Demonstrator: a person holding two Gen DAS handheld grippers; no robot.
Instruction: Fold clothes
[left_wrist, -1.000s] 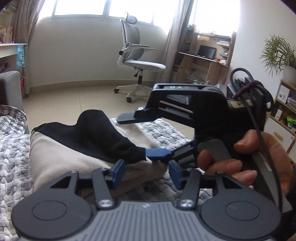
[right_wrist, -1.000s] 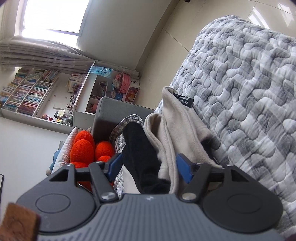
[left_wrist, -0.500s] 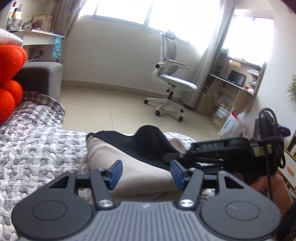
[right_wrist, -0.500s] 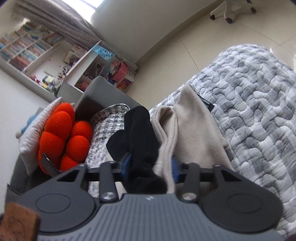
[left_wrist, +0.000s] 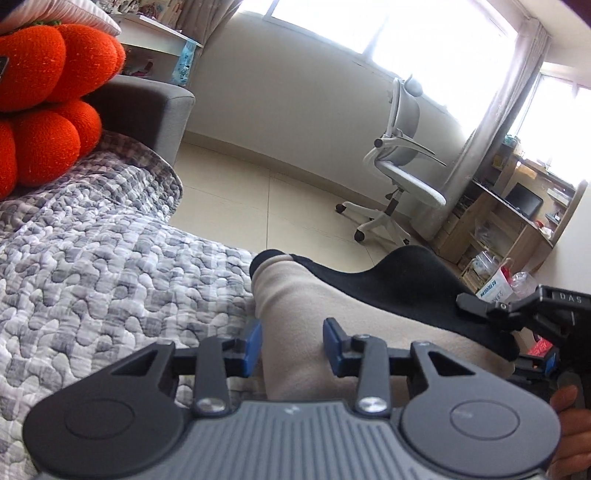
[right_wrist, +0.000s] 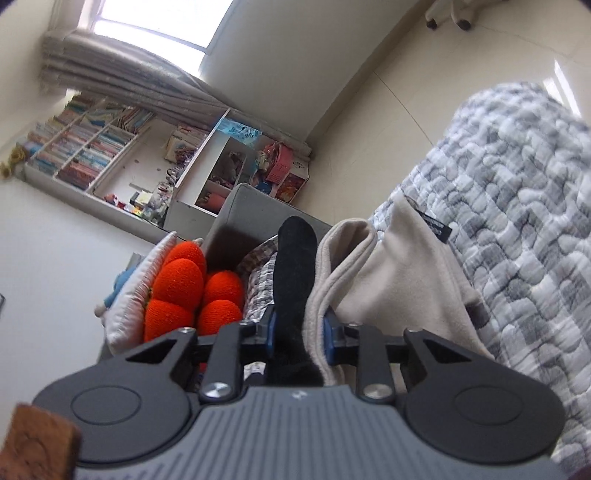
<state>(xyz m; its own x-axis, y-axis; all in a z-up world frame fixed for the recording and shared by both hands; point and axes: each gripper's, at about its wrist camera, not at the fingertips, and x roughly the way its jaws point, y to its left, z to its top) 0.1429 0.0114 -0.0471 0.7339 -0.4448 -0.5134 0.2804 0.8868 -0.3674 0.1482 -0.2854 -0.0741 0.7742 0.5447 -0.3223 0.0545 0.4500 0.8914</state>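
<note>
A beige fleece garment (left_wrist: 295, 314) with a black layer (left_wrist: 406, 273) lies bunched on the grey quilted cover (left_wrist: 92, 277). My left gripper (left_wrist: 291, 345) straddles the beige fold near its left end. Its jaws are closing, and the right pad does not clearly press the cloth. In the right wrist view, my right gripper (right_wrist: 300, 334) has its jaws closing on the black layer (right_wrist: 295, 266) and the beige edge (right_wrist: 332, 266), which fill the gap between the pads. One of its fingers (left_wrist: 480, 304) shows at the right of the left wrist view, on the black cloth.
An orange lumpy cushion (left_wrist: 44, 110) and a grey sofa armrest (left_wrist: 147, 107) stand at the cover's far left. Beyond the cover's edge are tiled floor, a white office chair (left_wrist: 402, 173) and a wooden desk (left_wrist: 517, 221). Bookshelves (right_wrist: 92, 147) line the wall.
My left gripper slid left along the garment to its beige end, rolled, and its jaws narrowed. My right gripper's jaws came together on the black and beige layers.
</note>
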